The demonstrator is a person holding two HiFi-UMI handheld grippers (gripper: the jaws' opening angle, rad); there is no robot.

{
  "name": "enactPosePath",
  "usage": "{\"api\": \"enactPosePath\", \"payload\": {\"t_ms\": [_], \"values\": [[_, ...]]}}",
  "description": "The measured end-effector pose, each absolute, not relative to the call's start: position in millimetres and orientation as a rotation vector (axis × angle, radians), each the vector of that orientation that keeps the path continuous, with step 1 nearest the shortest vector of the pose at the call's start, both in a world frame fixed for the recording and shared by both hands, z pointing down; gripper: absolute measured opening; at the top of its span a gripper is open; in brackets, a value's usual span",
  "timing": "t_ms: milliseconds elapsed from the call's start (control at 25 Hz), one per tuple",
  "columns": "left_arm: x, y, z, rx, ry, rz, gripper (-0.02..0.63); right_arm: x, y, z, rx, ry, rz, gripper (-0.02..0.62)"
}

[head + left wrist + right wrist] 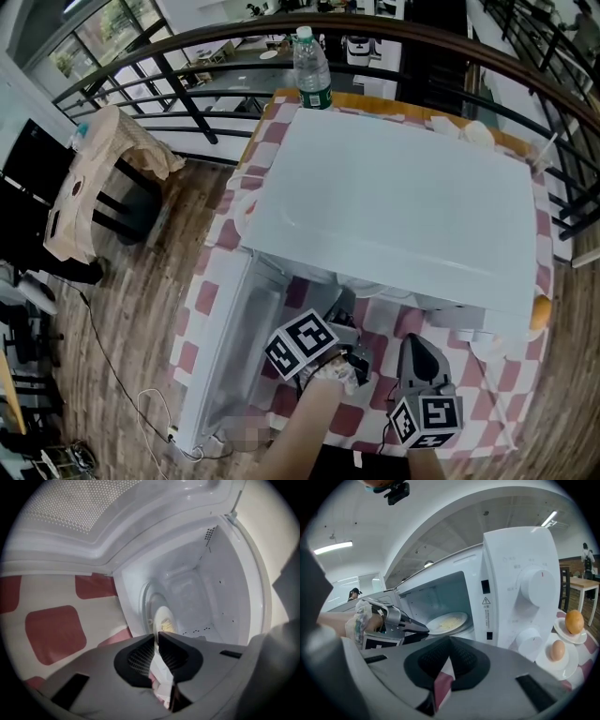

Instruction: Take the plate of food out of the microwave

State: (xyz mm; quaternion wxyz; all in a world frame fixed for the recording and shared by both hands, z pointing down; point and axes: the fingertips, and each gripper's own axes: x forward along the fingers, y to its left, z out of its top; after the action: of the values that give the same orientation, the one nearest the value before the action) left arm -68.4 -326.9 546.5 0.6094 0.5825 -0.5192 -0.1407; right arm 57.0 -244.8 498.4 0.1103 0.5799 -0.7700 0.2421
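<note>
The white microwave point(394, 197) stands on a red-checked table with its door point(225, 347) swung open to the left. Inside, a white plate of pale yellow food point(447, 621) lies on the cavity floor; the left gripper view shows the plate point(164, 619) straight ahead. My left gripper point(425, 630) reaches into the opening, its jaws closed to a narrow beak on the plate's near rim point(158, 633). In front of the control panel point(533, 585), my right gripper point(449, 639) hangs with its tips together and nothing between them. The head view shows both grippers point(345, 328) point(412, 342) below the microwave's front edge.
A water bottle point(312, 66) stands on the microwave's far edge. Right of the microwave, an egg on a saucer point(557, 651) and an orange on another saucer point(574, 621) sit on the tablecloth. A cloth-draped chair point(94, 178) and a railing stand beyond the table's left side.
</note>
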Motion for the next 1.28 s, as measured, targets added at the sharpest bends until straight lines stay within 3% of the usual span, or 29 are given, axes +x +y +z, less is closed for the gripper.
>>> {"api": "enactPosePath", "payload": {"t_ms": [520, 840, 1280], "values": [[-68.3, -301.3, 547.9, 1.331, -1.189, -0.355, 0.058, 53.7, -239.2, 494.8, 1.68, -2.287, 0.712, -0.002], [-64.7, -305.0, 543.8, 1.33, -1.156, -0.393, 0.161, 48.7, -238.2, 496.0, 1.667, -2.294, 0.716, -0.002], [-57.9, -320.5, 560.4, 1.293, -1.116, -0.386, 0.158, 54.4, -238.3, 499.4, 1.685, -2.271, 0.718, -0.002]]}}
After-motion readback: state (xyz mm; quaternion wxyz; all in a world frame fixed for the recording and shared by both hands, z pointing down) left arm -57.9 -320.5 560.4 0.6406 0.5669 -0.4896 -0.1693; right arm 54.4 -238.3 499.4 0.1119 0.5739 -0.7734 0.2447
